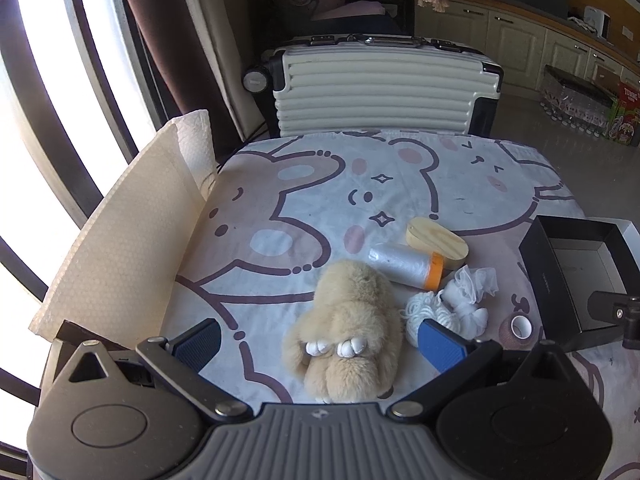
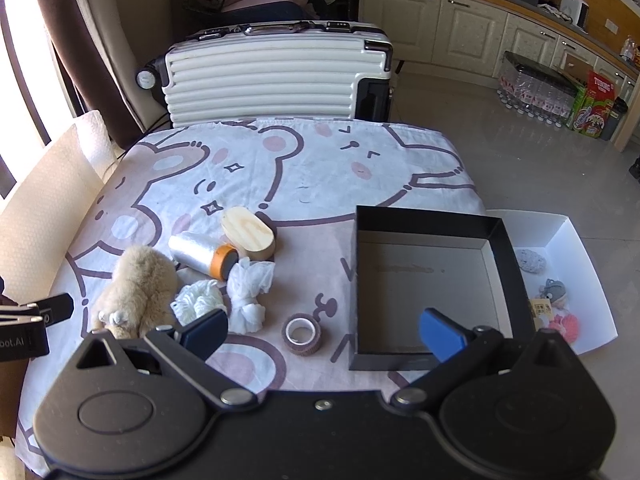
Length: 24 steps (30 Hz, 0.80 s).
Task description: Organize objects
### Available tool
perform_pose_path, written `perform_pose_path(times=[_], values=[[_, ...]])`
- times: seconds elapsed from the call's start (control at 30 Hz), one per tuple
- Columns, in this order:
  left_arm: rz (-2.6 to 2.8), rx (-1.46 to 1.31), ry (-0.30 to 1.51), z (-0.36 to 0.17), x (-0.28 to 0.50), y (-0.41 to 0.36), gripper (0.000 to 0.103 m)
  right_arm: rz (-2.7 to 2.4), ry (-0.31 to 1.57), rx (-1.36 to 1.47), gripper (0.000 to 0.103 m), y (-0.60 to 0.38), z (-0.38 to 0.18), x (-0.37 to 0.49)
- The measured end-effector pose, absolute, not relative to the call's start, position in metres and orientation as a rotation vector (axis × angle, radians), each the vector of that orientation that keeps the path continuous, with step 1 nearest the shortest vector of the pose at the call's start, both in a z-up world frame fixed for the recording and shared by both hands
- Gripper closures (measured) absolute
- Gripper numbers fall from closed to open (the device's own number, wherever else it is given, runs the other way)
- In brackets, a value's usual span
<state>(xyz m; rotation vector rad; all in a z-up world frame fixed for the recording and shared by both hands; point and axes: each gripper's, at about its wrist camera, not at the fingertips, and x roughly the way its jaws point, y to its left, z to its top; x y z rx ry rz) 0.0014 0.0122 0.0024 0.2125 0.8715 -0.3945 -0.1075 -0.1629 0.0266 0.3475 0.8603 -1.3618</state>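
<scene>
Left tongs were spread wide, blue pads on either side of the beige fluffy plush toy, which lay on the bench between them; contact with the pads could not be told. Right tongs were also spread, holding nothing, hovering over the near edge of the bench with the left pad above the white items and the right pad over the near part of the black open cardboard box.

The bench was covered by a white cloth with cartoon bear outlines. Clustered at the centre-left: the plush toy, a clear plastic film roll with an orange end lying on its side, an oval light-wood block just behind and touching it, a white yarn bundle, and a knotted white mesh fabric piece just beside the yarn. A small brown tape roll stood apart, between the white items and the black box.

The black box interior looked bare. Just beside it on the right sat a white shallow tray holding a few small items, grey and red, too small to identify.

A cream ribbed hard-shell suitcase stood behind the bench. A white bubble-wrap sheet stood upright along the left bench edge.
</scene>
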Motion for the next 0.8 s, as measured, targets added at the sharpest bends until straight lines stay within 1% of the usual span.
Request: perform_pose_path(times=[0.43,0.7,0.8], values=[[-0.344,0.159,0.888,-0.003,0.020,0.061,0.000,-1.299,0.863,0.347,0.000,-0.166,0.016,-0.063],[-0.310,0.125,0.894,0.001,0.023,0.086,0.000,-1.231,0.827,0.339,0.000,-0.159,0.009,-0.032],[-0.322,0.133,0.863,0.009,0.018,0.084,0.000,-1.211,0.798,0.348,0.000,-0.156,0.010,-0.029]])
